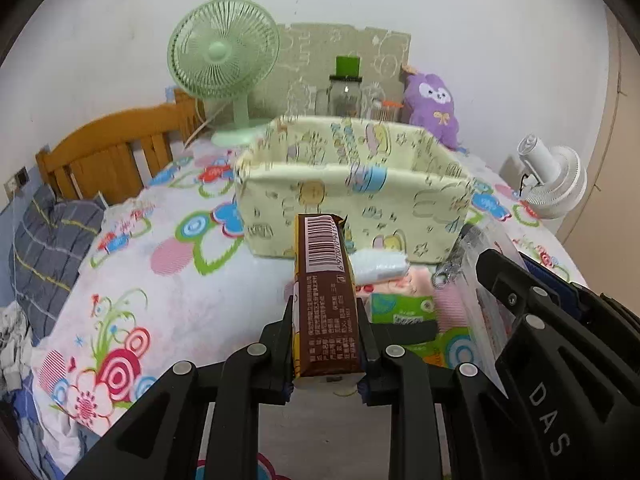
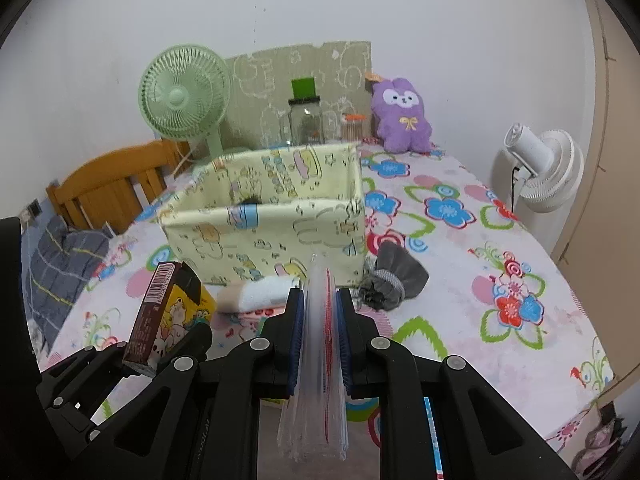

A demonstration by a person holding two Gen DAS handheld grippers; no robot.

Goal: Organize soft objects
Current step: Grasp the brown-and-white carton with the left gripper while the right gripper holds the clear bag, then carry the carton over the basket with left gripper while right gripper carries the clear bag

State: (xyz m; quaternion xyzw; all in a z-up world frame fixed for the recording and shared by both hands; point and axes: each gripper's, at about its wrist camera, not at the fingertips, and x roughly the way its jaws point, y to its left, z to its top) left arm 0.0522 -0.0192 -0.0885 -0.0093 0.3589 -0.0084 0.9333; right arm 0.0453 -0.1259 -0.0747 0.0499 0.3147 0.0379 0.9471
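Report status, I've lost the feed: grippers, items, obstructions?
Left hand-held gripper shut on brown packet. Right hand-held gripper shut on clear plastic pack. Yellow fabric bin ahead, open, path clear.

Beyond the gripper: green fan (image 1: pixel 222 54), glass jar (image 1: pixel 345 94), white fan (image 2: pixel 548 170) far right, wooden headboard (image 1: pixel 116 152) left.

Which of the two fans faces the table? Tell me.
The green fan, behind the fabric box, shows its grille front toward the table. The white fan, off the table's right edge, shows its motor back instead.
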